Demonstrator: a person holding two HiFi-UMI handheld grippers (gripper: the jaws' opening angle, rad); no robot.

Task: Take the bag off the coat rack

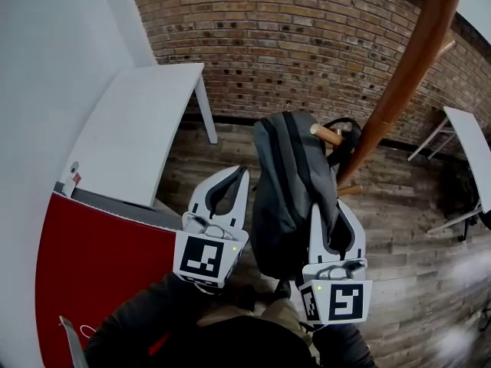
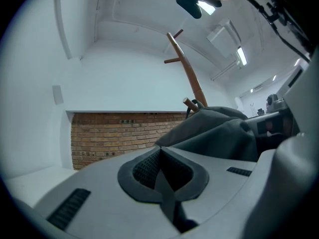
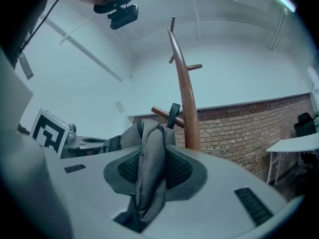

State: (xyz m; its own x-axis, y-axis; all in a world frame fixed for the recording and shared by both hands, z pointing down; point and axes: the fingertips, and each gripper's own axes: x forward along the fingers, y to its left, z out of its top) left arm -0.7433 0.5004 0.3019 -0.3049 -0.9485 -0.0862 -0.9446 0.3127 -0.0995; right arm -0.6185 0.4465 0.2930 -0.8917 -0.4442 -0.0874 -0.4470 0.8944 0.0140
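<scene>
A red brick wall (image 1: pixel 307 37) and a grey wood-plank floor (image 1: pixel 399 228) are seen beyond the work. Nearest, the left gripper (image 2: pixel 162 171) is pressed together on nothing and held just beside the bag, probably free for steadying. The right gripper (image 3: pixel 152 171) is pinched on the grey mesh shoulder strap (image 3: pixel 151 138), so the weight can be raised. The grey fabric backpack (image 1: pixel 288 182) is hung by its black loop (image 1: pixel 343 126) over a pale wooden peg (image 1: pixel 328 135) of the curved brown wooden coat rack (image 1: pixel 406 75), not yet freed.

A brick wall (image 1: pixel 307 37) backs the plank floor (image 1: pixel 414 228). White left table (image 1: pixel 146 121) and right table (image 1: pixel 472 148) stand near it. Strip lights (image 2: pixel 241 56) glow overhead.
</scene>
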